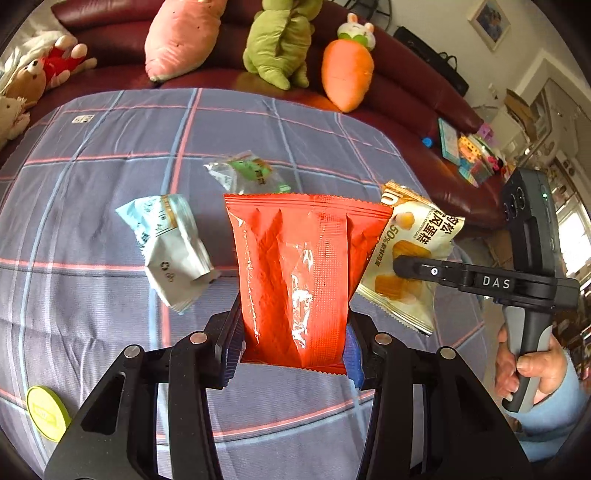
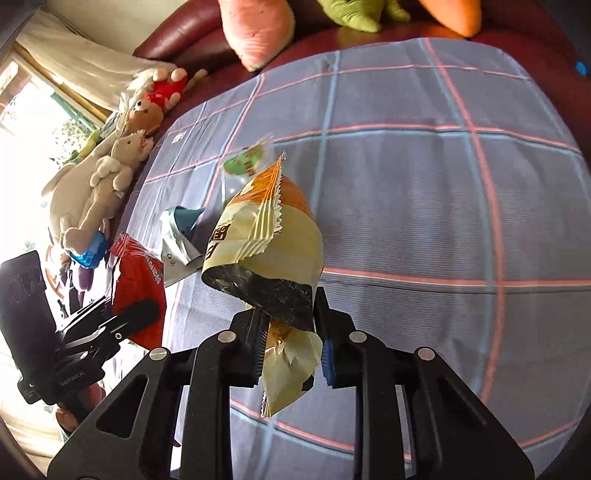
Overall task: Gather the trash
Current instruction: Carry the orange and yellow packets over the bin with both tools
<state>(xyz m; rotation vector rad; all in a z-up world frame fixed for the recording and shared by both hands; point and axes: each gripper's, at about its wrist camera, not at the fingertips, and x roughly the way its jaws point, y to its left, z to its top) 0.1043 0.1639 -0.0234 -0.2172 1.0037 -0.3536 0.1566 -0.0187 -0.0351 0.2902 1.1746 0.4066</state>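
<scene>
Left claw (image 1: 293, 350) gripping red wrapper (image 1: 295, 273); right claw (image 2: 291, 349) pinching yellow cake wrapper (image 2: 266, 243). Am holding both above plaid-covered bench (image 1: 110, 147); two wrappers lying there.

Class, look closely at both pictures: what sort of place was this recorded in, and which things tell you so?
Most likely a home living room. A dark red leather sofa holds plush toys, among them an orange carrot-shaped cushion, and a framed picture hangs on the wall behind a table under a blue checked cloth.

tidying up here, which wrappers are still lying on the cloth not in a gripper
Two: the pale blue-and-white wrapper and the clear one with green print. The red and cream-and-orange wrappers are held.
</scene>
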